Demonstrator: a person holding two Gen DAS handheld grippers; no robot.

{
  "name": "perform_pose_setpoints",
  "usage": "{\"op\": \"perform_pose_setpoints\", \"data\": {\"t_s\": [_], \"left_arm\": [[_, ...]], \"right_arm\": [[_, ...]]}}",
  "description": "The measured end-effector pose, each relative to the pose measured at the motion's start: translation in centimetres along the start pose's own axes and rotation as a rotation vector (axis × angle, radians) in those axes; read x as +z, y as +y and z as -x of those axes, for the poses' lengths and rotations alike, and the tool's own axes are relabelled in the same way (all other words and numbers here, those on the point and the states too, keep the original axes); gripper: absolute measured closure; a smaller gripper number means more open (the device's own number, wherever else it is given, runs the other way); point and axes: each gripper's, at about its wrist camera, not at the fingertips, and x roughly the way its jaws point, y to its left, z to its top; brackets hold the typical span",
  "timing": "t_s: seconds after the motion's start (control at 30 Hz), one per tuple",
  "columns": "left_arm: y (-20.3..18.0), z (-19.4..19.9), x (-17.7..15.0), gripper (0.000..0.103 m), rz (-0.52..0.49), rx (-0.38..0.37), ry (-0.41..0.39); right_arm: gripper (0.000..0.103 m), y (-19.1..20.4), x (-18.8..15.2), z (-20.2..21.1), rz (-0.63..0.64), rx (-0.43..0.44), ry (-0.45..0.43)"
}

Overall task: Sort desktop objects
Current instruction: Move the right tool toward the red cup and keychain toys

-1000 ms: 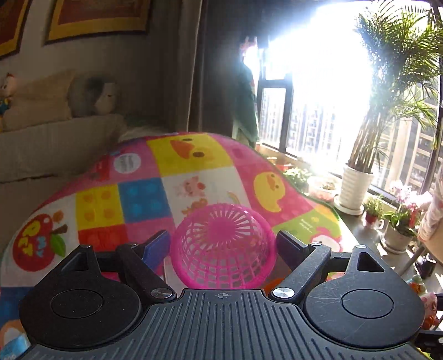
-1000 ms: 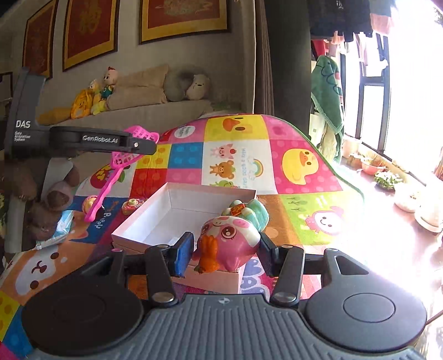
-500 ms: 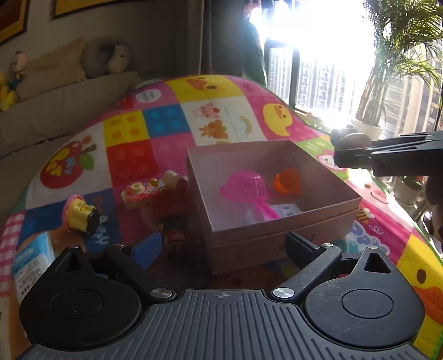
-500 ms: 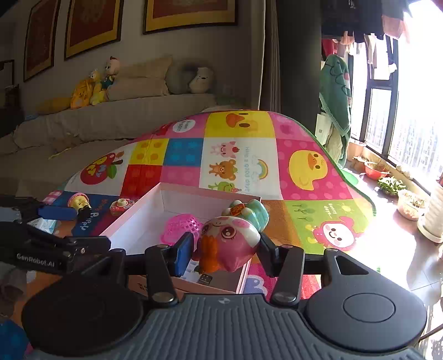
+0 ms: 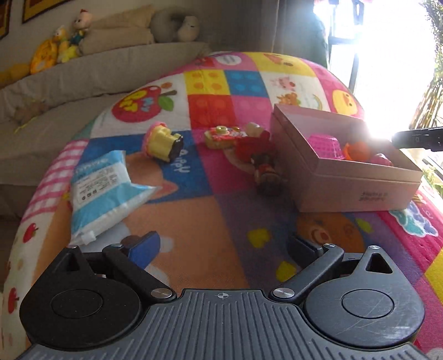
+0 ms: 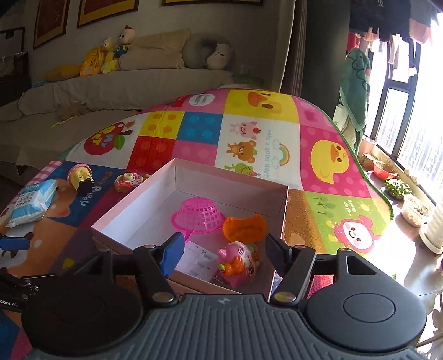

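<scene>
Two grippers hover over our colourful play mat (image 5: pixel 210 210). Our right gripper (image 6: pixel 224 252) has jaws opening above the cardboard box (image 6: pixel 193 177), with the pink fish toy (image 6: pixel 239 261) lying loose below them beside a pink basket (image 6: pixel 198 214) and an orange piece (image 6: pixel 245 227). Our left gripper (image 5: pixel 224 246) has its jaws spread wide with nothing between them, aimed toward the mat, where a tissue pack (image 5: pixel 102 188), a yellow toy (image 5: pixel 163 142) and a red figure (image 5: pixel 261 157) still wait. We judge that, clustered so close, the small toys could get nudged away during a grab.

A home living room: beige fabric sofa (image 6: pixel 116 83) bearing plush toys (image 6: pixel 110 55), framed wall pictures (image 6: pixel 106 11), colourful cartoon play mat (image 6: pixel 260 133).
</scene>
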Motion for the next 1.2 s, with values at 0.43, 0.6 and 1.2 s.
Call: {"op": "perform_pose_setpoints", "data": {"t_s": [0.43,0.6,1.2], "left_arm": [[3.7,0.3,-1.4,0.002,0.162,0.011,-0.039],[4.5,0.8,-1.9,0.002,0.212,-0.031,-0.069],[5.3,1.2,-2.0,0.001,0.26,-0.069,-0.097]], "right_arm": [[0.037,9.0,7.6,-3.3,0.058,0.288,0.092],[0.055,10.2,14.1,-11.5,-0.051,0.28,0.234],[0.062,12.0,14.0,-29.7,-0.093,0.003,0.513]]}}
